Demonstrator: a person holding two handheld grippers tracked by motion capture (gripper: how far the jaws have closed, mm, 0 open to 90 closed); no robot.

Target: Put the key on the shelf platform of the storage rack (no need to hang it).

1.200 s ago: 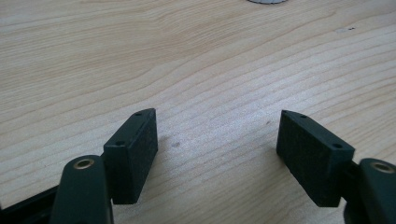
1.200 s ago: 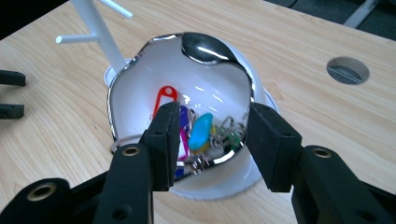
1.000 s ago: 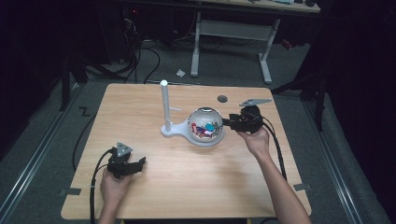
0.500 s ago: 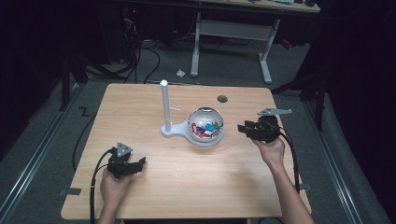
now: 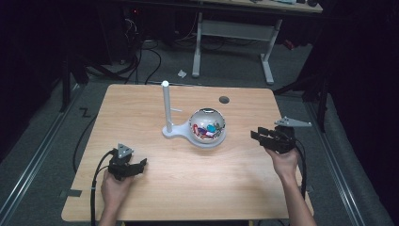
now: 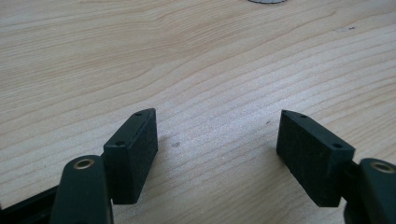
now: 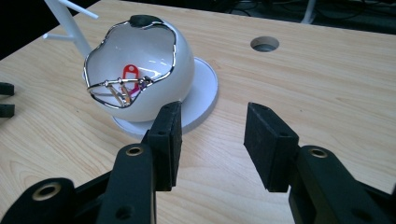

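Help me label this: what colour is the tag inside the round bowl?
Red, with a white label window; the tag shows best in the right gripper view, inside the white bowl.

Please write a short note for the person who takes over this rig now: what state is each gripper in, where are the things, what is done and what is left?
Left gripper: jaws open, nothing between them, resting low over the near left of the table.
Right gripper: jaws open and empty, to the right of the bowl, apart from it.
The bowl, white with a chrome rim, sits on the round base of the white stand at mid-table. Small coloured items lie inside, among them a red tag.
Done: cannot tell from here; nothing is held.
Left: probably reach into the bowl with the right gripper; the post's pegs look bare.
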